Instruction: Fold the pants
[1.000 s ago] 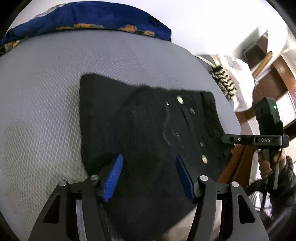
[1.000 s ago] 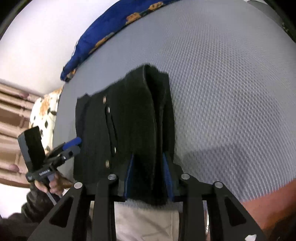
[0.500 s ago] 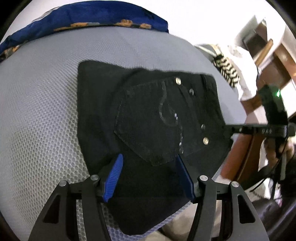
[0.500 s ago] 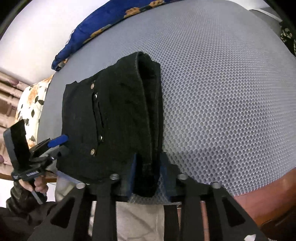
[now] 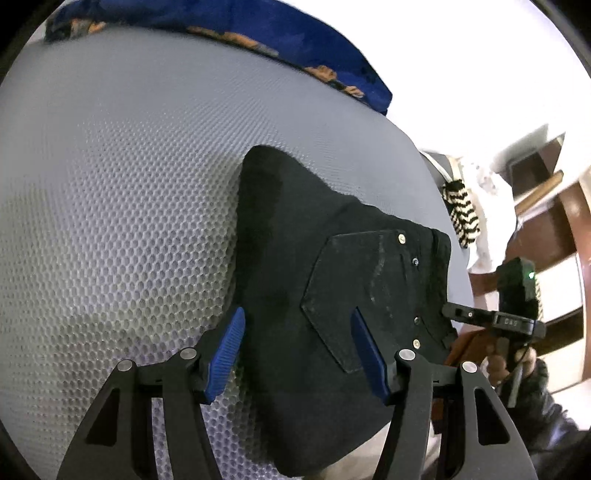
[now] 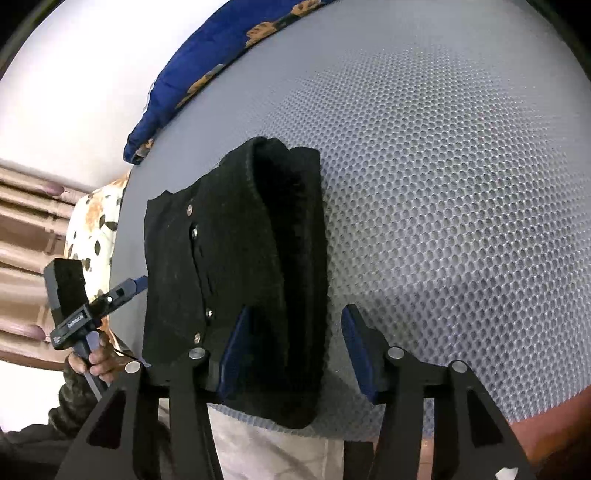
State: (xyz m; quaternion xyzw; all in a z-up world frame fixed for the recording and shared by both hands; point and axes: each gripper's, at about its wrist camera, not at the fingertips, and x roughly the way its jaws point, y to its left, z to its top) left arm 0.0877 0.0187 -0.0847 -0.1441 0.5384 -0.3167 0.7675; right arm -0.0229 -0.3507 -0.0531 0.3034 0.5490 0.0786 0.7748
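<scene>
Presently the folded black pants point(image 6: 236, 273) lie lower centre on the grey mesh mattress point(image 6: 443, 221). Right gripper point(image 6: 291, 350) opening, pads clear; left gripper point(image 5: 297, 354) released. Thick, limp cloth; grip stacked edges.

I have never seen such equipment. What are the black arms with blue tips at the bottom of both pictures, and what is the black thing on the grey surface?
There is no robot here. A person holds a hand tool with a two-finger claw in each hand, and a small camera on each tool looks forward along its fingers. One picture comes from the left claw, the other from the right claw.

The black thing is a pair of folded pants with metal rivets, lying on a grey mesh surface. A blue patterned cloth lies at the far edge.

Nothing is held: the left claw stands open over the pants, and the right claw's jaws are opening, with the folded edge between them.
</scene>
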